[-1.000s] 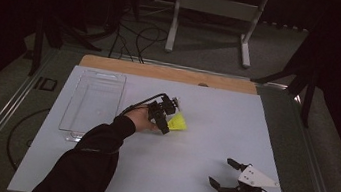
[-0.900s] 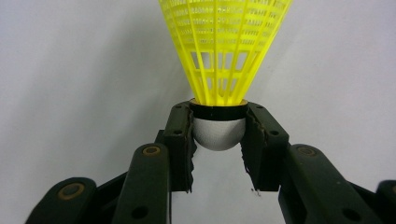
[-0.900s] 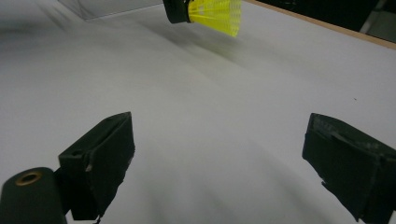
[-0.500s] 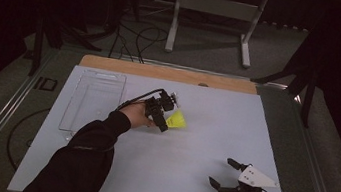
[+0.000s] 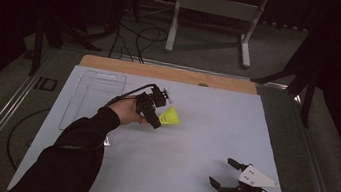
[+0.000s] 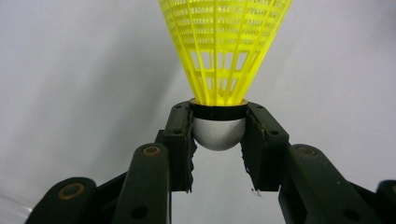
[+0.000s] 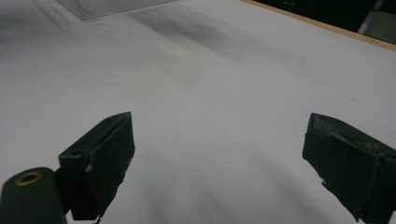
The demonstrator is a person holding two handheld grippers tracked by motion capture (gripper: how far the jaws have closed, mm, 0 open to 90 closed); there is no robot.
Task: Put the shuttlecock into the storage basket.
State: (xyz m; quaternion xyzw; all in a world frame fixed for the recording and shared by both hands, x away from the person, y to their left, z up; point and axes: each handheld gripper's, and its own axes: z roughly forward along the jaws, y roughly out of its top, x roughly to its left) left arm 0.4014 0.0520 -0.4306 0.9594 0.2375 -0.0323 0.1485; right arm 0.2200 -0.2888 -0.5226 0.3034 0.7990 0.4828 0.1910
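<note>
Pinching the yellow shuttlecock [image 6: 223, 51] by its white tip in the left gripper [image 6: 218, 140]; right gripper [image 7: 219, 158] wide open, holding nothing

The person wears long black sleeves [image 5: 75, 148]. The left tongs [image 6: 218, 140] are matte black, with brass-coloured pivot pins and ragged dark pads on flat jaws. The right tongs [image 5: 230, 177] are black too, with a light grey three-cornered plate on top and a thin black cable trailing behind.
</note>
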